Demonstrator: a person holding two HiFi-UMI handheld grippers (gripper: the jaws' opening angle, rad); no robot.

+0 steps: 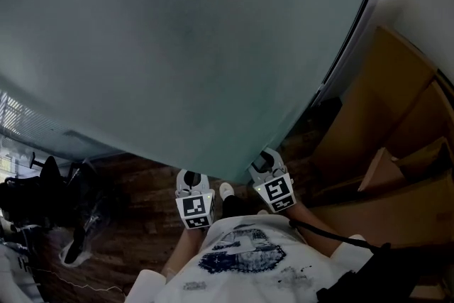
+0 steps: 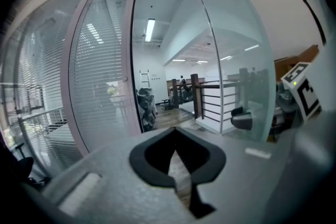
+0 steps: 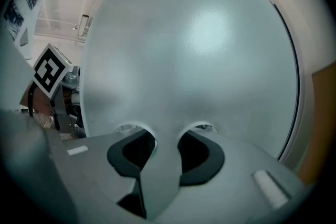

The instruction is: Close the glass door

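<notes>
The frosted glass door (image 1: 191, 46) fills most of the head view, and its lower edge comes down to my two grippers. My right gripper (image 1: 266, 161) straddles that edge. In the right gripper view the glass door (image 3: 199, 50) runs between the two black pads (image 3: 202, 157), which sit against its two faces. My left gripper (image 1: 190, 179) is just left of the door's edge, its tips together and nothing held. In the left gripper view, the left gripper (image 2: 176, 131) points at the open doorway, with the door (image 2: 236, 60) to its right.
Brown cardboard boxes (image 1: 397, 152) stand at the right, close to the door. Dark bags and gear (image 1: 42, 195) lie on the wooden floor (image 1: 142, 202) at the left. A fixed glass panel with blinds (image 2: 100, 76) frames the doorway; a railing (image 2: 210, 97) shows beyond it.
</notes>
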